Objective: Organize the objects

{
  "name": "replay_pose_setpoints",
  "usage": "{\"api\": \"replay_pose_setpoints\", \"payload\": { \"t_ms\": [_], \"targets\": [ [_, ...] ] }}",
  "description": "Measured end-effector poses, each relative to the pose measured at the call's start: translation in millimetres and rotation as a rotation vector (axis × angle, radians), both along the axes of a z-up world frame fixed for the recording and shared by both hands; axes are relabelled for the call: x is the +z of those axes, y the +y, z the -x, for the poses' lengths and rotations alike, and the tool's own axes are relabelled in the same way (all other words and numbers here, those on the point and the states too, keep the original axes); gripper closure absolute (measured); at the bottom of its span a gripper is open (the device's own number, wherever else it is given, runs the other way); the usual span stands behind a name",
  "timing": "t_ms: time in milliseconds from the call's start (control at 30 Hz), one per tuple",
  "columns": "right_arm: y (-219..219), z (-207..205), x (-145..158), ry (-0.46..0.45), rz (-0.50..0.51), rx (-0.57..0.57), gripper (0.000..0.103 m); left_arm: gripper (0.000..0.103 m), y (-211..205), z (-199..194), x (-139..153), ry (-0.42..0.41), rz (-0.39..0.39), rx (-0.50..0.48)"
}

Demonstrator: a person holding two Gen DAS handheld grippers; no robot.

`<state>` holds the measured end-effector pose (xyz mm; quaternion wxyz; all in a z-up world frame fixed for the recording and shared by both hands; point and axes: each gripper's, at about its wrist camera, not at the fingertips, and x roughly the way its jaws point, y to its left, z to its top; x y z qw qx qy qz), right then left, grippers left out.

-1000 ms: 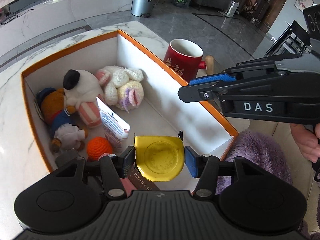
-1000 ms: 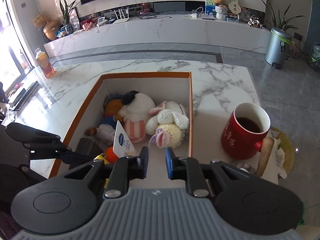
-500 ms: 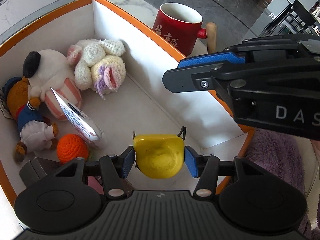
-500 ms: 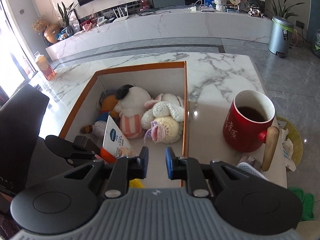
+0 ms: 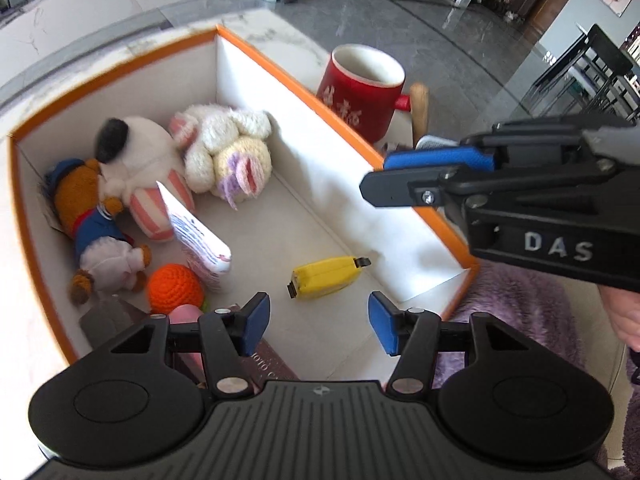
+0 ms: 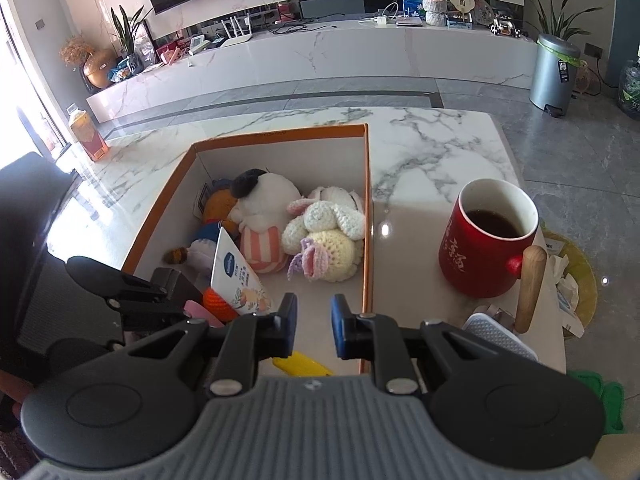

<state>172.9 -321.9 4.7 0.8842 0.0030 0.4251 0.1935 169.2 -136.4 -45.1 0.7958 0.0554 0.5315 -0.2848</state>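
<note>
Yellow tape measure point(image 5: 325, 277) on box point(image 5: 400, 184) floor; plushies point(image 5: 224, 152), mug point(image 5: 362, 90) nearby.

Both wrist views look down, close, into the shared box point(image 5: 280, 64) (opposite sides).

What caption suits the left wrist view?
Open left gripper above yellow tape measure lying in the orange box.

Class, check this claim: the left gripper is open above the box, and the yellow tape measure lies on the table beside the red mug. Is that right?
Not quite. The left gripper is open above the box, but the tape measure lies on the box floor, not on the table beside the mug. The left wrist view shows it.
</note>
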Motion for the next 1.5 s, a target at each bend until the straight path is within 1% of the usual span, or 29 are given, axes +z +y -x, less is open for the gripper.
{"api": "replay_pose_setpoints", "payload": {
  "t_ms": [100,200,300,367,433,500,533,567,600,667,700,733,767,800,900,1000,1133,1267,1333,1500],
  "targets": [
    [2,13,9,-0.020,-0.012,-0.004,0.082,0.039,17,17,24,-0.081,0.031,0.039],
    [5,30,20,-0.052,-0.036,-0.014,0.074,0.039,33,34,46,-0.181,0.070,0.102],
    [9,50,32,-0.086,-0.065,-0.016,0.070,0.038,47,46,65,-0.281,0.091,0.177],
    [12,63,38,-0.117,-0.073,-0.017,0.063,0.034,55,54,75,-0.341,0.101,0.230],
    [17,76,44,-0.150,-0.073,-0.014,0.057,0.025,64,63,84,-0.397,0.123,0.279],
    [23,89,48,-0.184,-0.072,-0.016,0.054,0.019,73,73,92,-0.456,0.147,0.319],
    [26,95,50,-0.202,-0.069,-0.014,0.053,0.015,76,78,95,-0.484,0.150,0.338],
    [29,101,51,-0.217,-0.069,-0.012,0.049,0.014,80,85,99,-0.514,0.146,0.358],
    [32,107,52,-0.231,-0.072,-0.011,0.047,0.014,82,90,100,-0.545,0.136,0.376],
    [36,118,52,-0.253,-0.083,-0.009,0.040,0.013,85,101,101,-0.603,0.113,0.413],
    [38,124,53,-0.263,-0.088,-0.010,0.038,0.010,87,106,100,-0.629,0.102,0.431],
    [40,130,52,-0.277,-0.091,-0.013,0.033,0.004,89,112,99,-0.648,0.090,0.448],
    [42,136,52,-0.293,-0.089,-0.014,0.029,0.003,90,117,97,-0.663,0.079,0.463],
    [45,141,51,-0.307,-0.083,-0.013,0.028,0.003,94,123,95,-0.676,0.070,0.479],
    [52,152,47,-0.333,-0.062,-0.020,0.026,0.003,101,130,86,-0.676,0.058,0.510],
    [57,157,39,-0.322,-0.049,-0.042,0.023,0.003,106,137,75,-0.633,0.023,0.520],
    [64,160,26,-0.287,-0.008,-0.050,0.023,0.003,110,146,59,-0.574,0.008,0.532],
    [74,161,9,-0.250,0.087,-0.064,0.023,0.003,111,152,43,-0.524,-0.032,0.535],
    [77,161,1,-0.223,0.117,-0.072,0.023,0.003,110,155,38,-0.503,-0.047,0.532],
    [82,160,-12,-0.165,0.117,-0.067,0.023,0.003,113,162,28,-0.480,-0.067,0.529]
  ]
}}
